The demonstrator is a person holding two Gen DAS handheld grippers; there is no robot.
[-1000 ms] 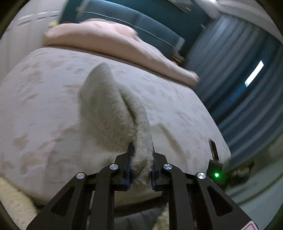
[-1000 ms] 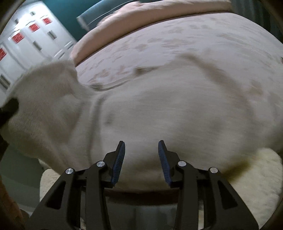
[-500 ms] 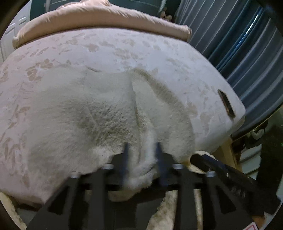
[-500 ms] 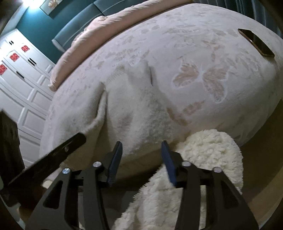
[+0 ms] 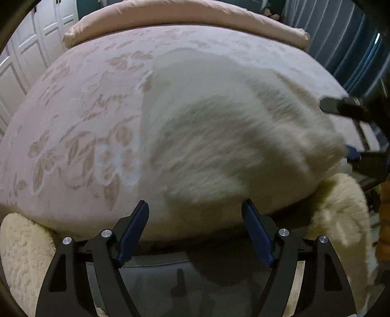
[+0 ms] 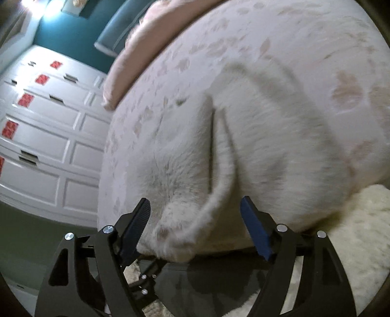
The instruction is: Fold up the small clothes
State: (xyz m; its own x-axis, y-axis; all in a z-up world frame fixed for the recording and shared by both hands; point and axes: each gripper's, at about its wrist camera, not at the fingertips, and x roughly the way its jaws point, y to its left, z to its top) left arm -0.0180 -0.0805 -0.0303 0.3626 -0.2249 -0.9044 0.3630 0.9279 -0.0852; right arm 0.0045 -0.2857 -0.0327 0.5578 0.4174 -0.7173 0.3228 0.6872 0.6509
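The left gripper stands wide apart at the near edge of the bed; its jaws have just been opening and nothing is clamped between them, only the hem of the white sweater showing in the gap beyond the blue pads. The right gripper is likewise spread, its jaws having just been opening; a loose cuff of the sweater droops over the bed edge between the pads without being pinched by them. In the left wrist view the right gripper also shows at the far right, beside the sweater's right edge.

Below the bed edge a fluffy cream rug lies on the floor, seen on both sides.

The sweater lies spread on the pale floral bedspread, one sleeve folded along its body with a dark crease beside it. The picture is blurred here, so finer folds cannot be told.

Farther back a pink rolled duvet runs across the bed. Beyond stand white panelled wardrobe doors, a teal wall and blue curtains.
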